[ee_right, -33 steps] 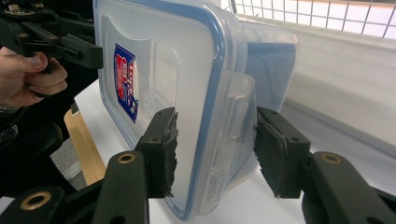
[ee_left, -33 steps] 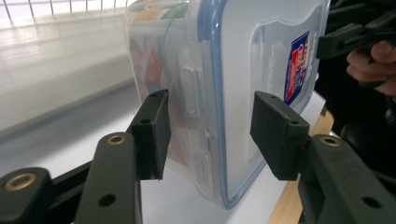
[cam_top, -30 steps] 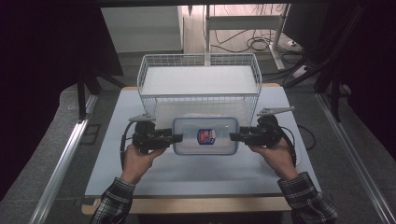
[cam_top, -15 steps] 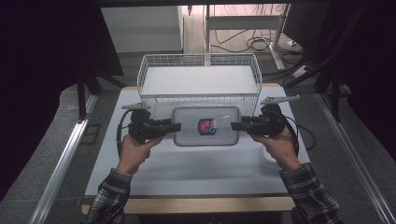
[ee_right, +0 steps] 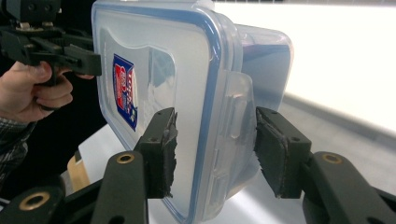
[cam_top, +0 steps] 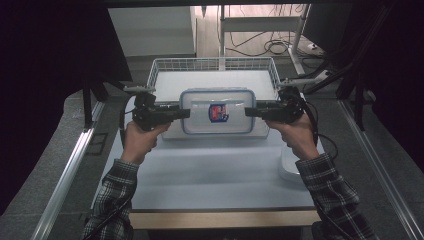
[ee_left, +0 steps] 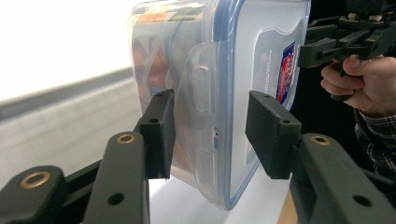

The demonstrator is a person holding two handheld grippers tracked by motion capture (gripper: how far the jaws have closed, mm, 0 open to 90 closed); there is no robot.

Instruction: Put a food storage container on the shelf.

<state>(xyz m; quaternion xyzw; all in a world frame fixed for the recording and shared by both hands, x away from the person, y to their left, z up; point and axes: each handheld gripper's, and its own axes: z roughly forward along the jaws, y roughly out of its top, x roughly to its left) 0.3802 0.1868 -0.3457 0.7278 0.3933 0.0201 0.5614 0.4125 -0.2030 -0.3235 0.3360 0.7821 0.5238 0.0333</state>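
The clear lidded container (cam_top: 218, 111) hangs over the near rim of the wire basket (cam_top: 212, 64), the left gripper (cam_top: 181, 113) and right gripper (cam_top: 250, 111) each clamping an end latch flap between its fingers. Uneven lifting could tilt it, or a flap could slip free. Below lies a white bench (cam_top: 210, 175); dark surroundings, cables behind.

High view: fixed above the near edge of the table (cam_top: 210, 175), looking forward and down, fairly far off. 2 gripper views: riding right behind the jaws, super close, facing each other across the clear container (ee_left: 233, 70). Shared by all 3: that container, plus the opposite hand (ee_right: 37, 88).
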